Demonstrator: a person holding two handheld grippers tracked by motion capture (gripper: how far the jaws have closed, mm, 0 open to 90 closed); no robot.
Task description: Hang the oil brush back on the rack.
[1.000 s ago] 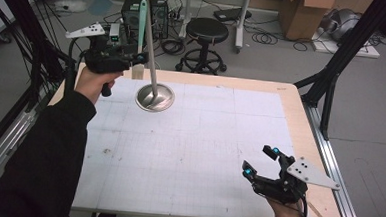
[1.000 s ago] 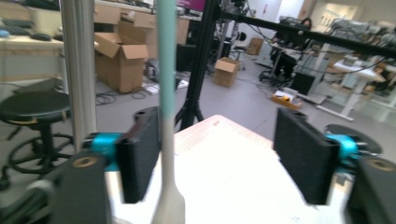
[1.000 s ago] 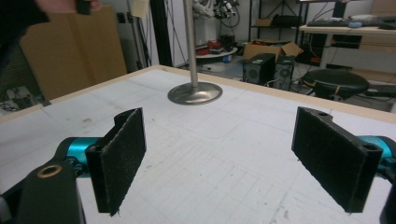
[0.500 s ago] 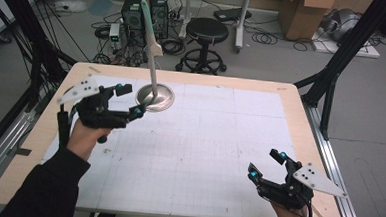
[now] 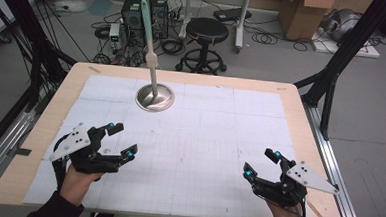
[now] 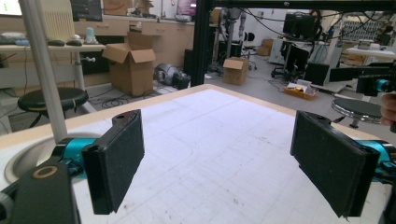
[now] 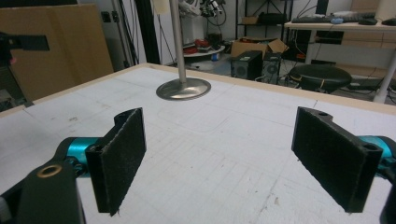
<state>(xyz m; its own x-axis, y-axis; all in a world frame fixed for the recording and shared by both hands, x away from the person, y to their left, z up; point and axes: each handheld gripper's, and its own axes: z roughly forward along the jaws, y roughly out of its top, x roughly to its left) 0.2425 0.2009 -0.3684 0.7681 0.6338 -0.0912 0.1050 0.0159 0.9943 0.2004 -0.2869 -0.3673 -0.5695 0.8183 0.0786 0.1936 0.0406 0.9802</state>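
The wide table (image 5: 39, 145) with its pale wooden rim and white gridded top carries almost nothing: near the middle of its far edge stands the round, shallow, dish-like steel base (image 5: 155, 97) of a thin metal pole (image 5: 153, 76), upright, with a pale green sleeve (image 5: 146, 21) higher up its shaft. The dished base looks bare inside apart from the pole rising from its centre, and I see no other bowl, box or tray on the table. Judging from how things lie, my work with that stand seems finished, or not yet begun again: it stands alone, well apart from both tools. My left gripper (image 5: 119, 142) hangs over the near left corner, jaws spread wide with only bare table between the black pads (image 6: 116, 163); they have just been opening, and nothing is in them. My right gripper (image 5: 261, 163) hovers near the near right corner, likewise wide and holding nothing, pointing toward the stand's base (image 7: 183, 88). What is left I cannot read.
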